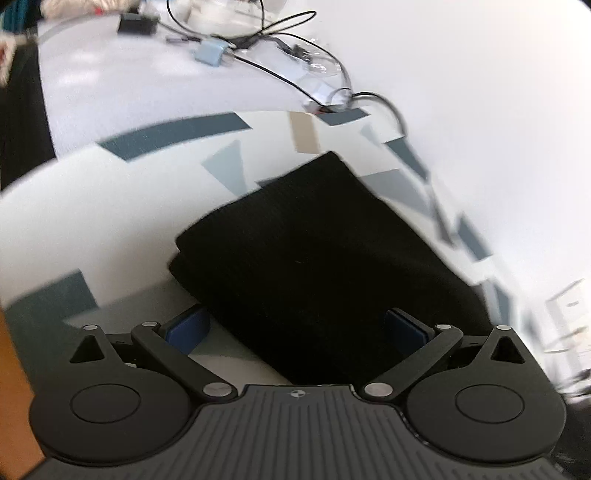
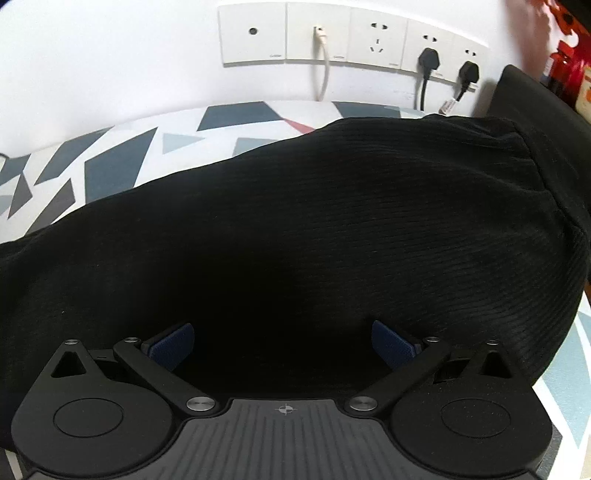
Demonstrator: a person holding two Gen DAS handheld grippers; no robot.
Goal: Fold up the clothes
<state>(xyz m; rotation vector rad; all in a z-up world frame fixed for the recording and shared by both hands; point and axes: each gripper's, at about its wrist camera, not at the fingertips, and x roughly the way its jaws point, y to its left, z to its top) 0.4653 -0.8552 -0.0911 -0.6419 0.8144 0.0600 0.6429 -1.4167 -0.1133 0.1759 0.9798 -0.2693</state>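
A black ribbed garment [image 1: 314,251] lies folded into a thick rectangle on a white cloth with grey and blue geometric shapes [image 1: 110,206]. My left gripper [image 1: 297,326] is open, its blue pads on either side of the near edge of the garment. In the right wrist view the same black garment [image 2: 314,229] fills most of the frame. My right gripper [image 2: 282,345] is open right over it, blue pads spread apart with nothing between them.
Black cables [image 1: 280,44], a small blue box [image 1: 210,51] and a black adapter [image 1: 135,24] lie on the white table beyond the cloth. A wall with sockets and two black plugs [image 2: 428,59] stands behind the garment. A black cushion [image 2: 535,110] is at right.
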